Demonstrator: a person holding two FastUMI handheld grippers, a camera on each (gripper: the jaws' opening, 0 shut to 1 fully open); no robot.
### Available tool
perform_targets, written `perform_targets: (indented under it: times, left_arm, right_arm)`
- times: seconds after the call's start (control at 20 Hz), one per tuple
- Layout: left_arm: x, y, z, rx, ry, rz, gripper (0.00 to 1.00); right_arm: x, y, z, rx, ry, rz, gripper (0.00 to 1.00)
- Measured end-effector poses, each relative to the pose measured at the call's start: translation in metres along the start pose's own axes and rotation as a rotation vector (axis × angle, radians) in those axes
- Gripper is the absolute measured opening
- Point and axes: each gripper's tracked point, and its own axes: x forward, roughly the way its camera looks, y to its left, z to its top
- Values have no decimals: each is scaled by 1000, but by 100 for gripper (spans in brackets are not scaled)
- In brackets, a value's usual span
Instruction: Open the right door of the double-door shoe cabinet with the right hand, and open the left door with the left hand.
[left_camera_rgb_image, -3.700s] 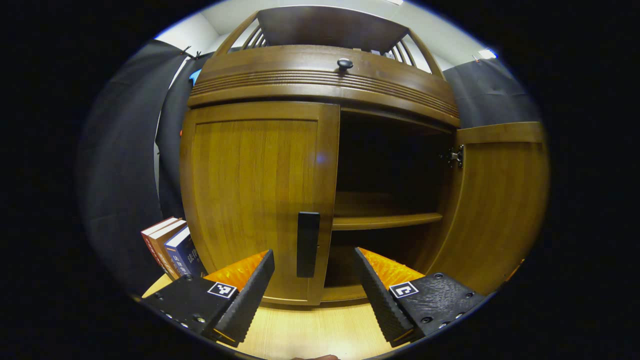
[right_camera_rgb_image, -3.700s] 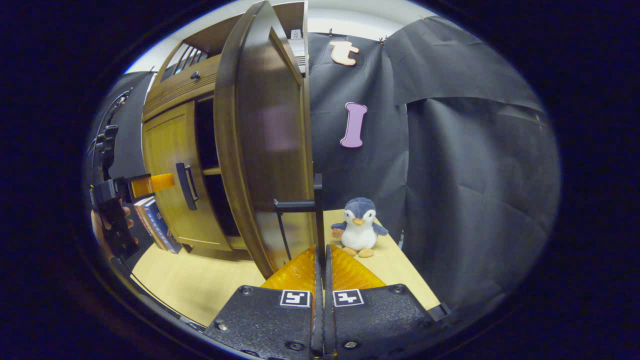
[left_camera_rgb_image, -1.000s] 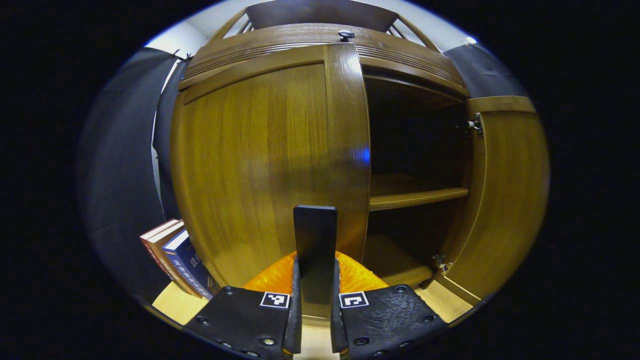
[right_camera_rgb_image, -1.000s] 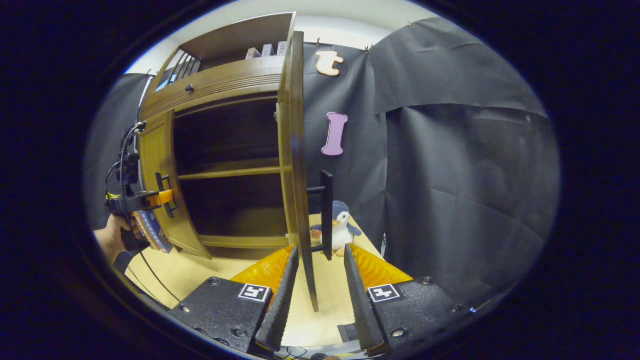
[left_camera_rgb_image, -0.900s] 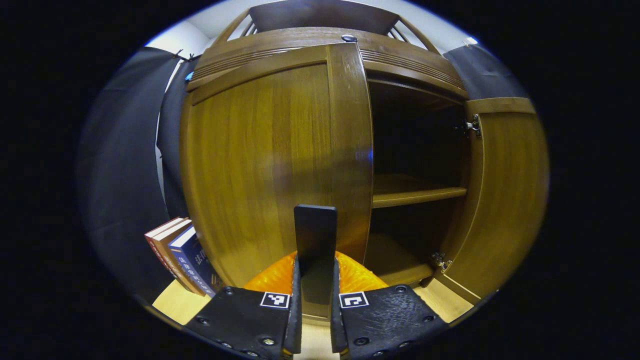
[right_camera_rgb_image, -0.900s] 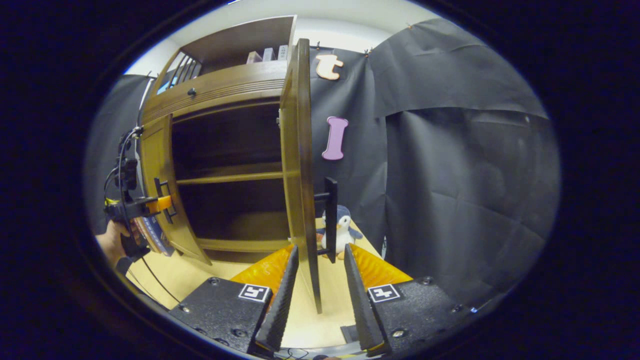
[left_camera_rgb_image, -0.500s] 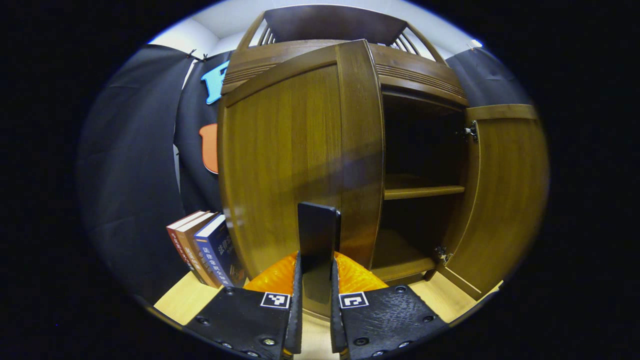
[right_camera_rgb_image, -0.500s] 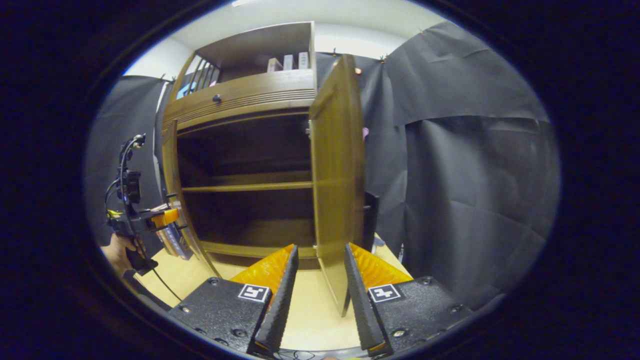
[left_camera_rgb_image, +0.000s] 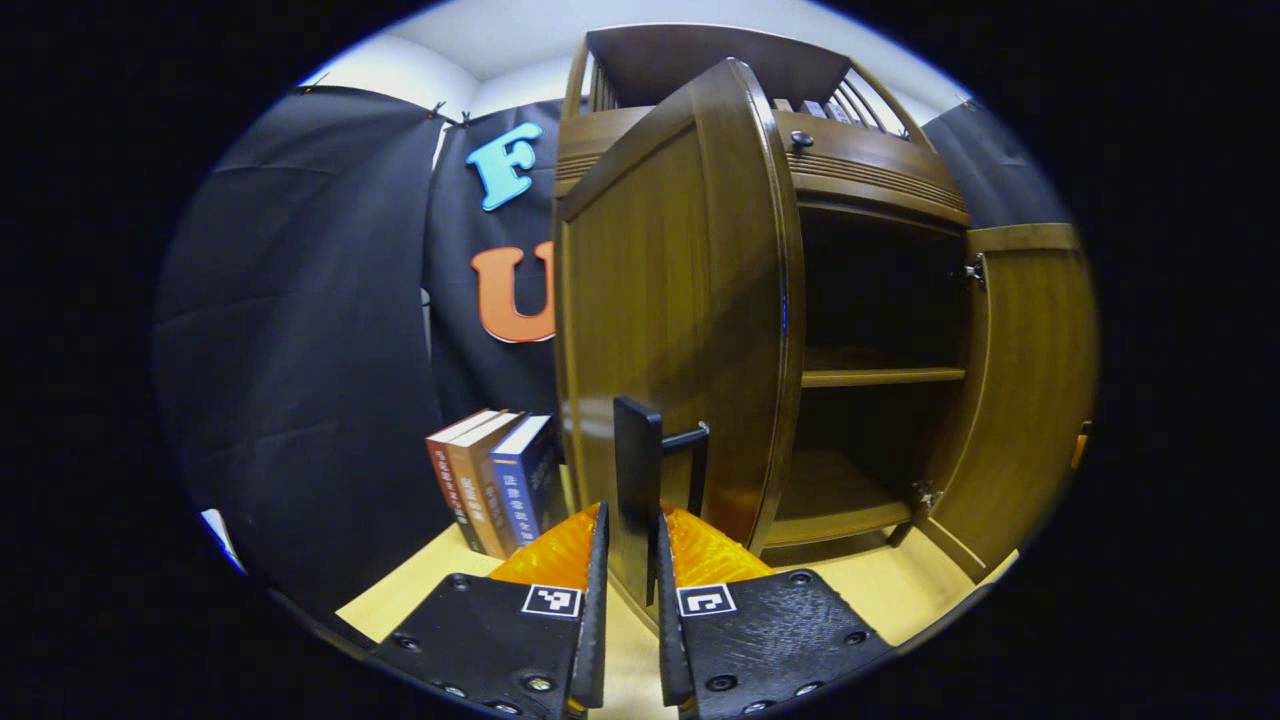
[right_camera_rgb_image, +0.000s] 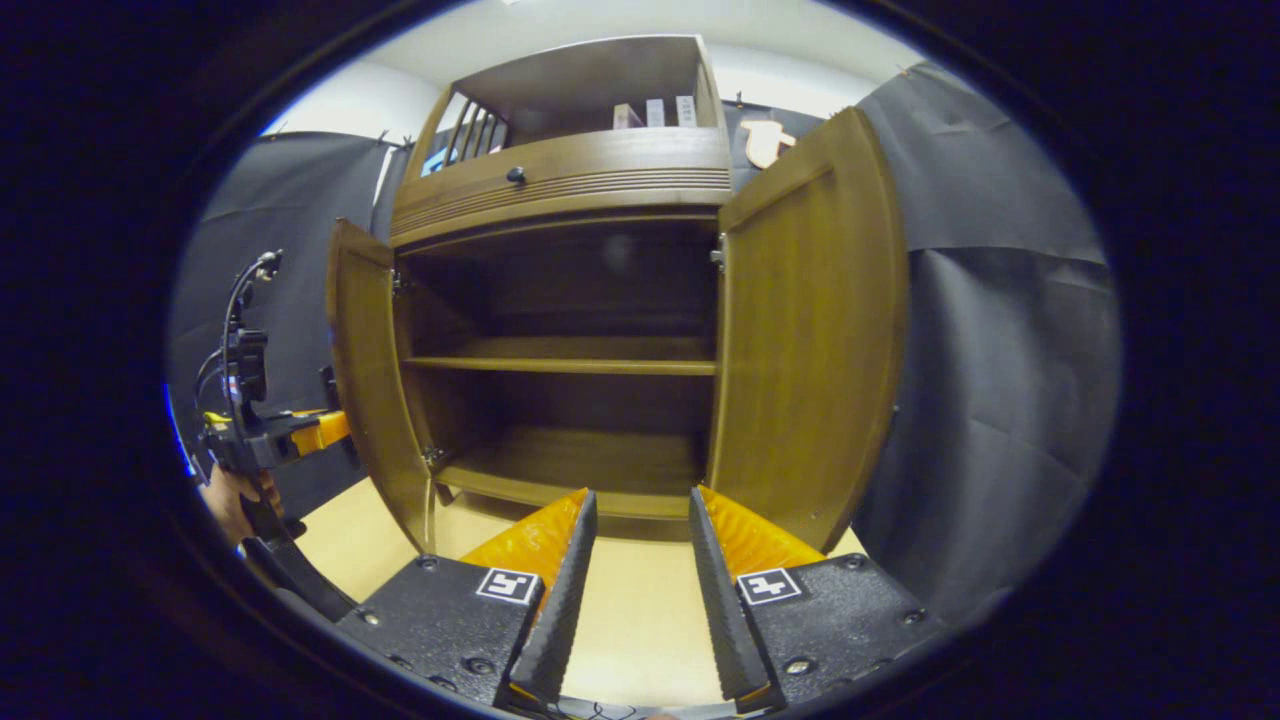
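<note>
Left gripper view gave me books (left_camera_rgb_image: 490, 480). Left gripper (left_camera_rgb_image: 628, 560) jaws clamped left door handle (left_camera_rgb_image: 637, 480); right gripper (right_camera_rgb_image: 640, 560) jaws parted, holding nothing.

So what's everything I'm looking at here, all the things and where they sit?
shoe cabinet: one, brown wood, on the table, shelves bare
left door: one, brown, swung open
left door handle: one, black, between the left gripper's fingers
right door: one, brown, wide open
drawer knob: one, dark, above the doors
books: three, red, brown, blue, upright left of the cabinet
table: one, light wood
left gripper: clamped on the handle
right gripper: open, holding nothing
hand: one, holding the left gripper
</note>
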Motion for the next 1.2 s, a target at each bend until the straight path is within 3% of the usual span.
perform_targets:
  times: [0.35,0.4,0.45,0.7,1.0,1.2]
  left_arm:
    - [-15,64,-8,-36,11,73,21]
    - [-15,73,-10,-54,19,73,29]
    - [-14,79,-8,-82,13,59,14]
    - [-17,93,-11,-87,29,15,15]
    - [-30,139,-25,-101,49,100,15]
    - [-45,154,-16,-46,40,153,15]
  right_arm:
    - [17,25,-1,-24,16,27,59]
    - [19,28,-3,-25,21,30,59]
    - [21,31,-3,-25,25,31,59]
    - [29,47,-1,-39,28,37,59]
    - [33,65,1,-53,30,61,59]
    - [31,69,15,-54,4,65,59]
